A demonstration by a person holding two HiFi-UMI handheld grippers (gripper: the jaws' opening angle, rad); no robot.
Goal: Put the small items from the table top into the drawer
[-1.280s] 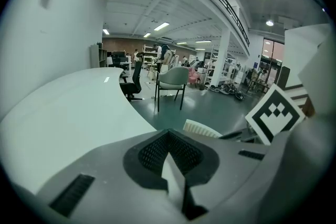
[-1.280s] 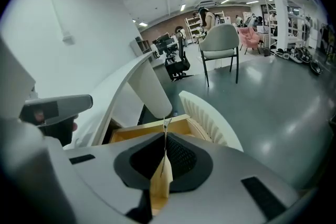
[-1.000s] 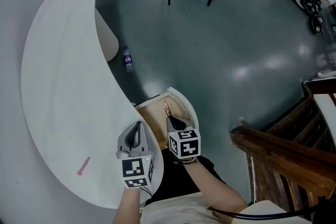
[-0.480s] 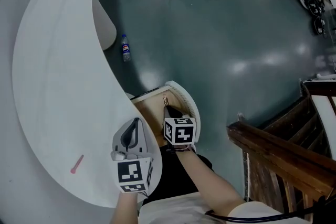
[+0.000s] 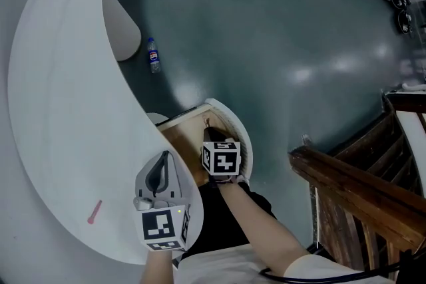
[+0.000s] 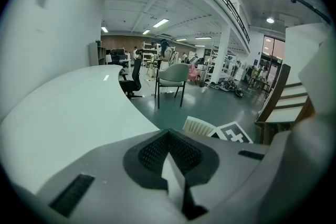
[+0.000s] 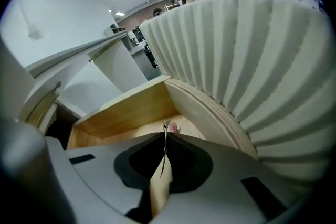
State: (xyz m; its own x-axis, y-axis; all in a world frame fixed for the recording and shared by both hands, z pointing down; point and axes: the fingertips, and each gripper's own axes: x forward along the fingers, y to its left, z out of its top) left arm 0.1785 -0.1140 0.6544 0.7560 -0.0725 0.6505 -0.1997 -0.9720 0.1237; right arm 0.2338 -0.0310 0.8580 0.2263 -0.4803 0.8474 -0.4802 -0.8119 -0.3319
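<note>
Left tongs (image 6: pixel 169 139) closed together, empty, curved white table (image 6: pixel 68 113) ahead, grey chair (image 6: pixel 172 75) beyond

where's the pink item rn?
Head view, lower left: the pink item lies on the near end of the white table, to the left of the left gripper and apart from it.

No words or numbers can be read. The bottle (image 5: pixel 152 54) on the floor (image 5: pixel 266 43) beyond the worktop (image 5: pixel 60 110) edge has a blue label, too small to read. The marker cubes (image 5: pixel 221 159) show only square patterns.
</note>
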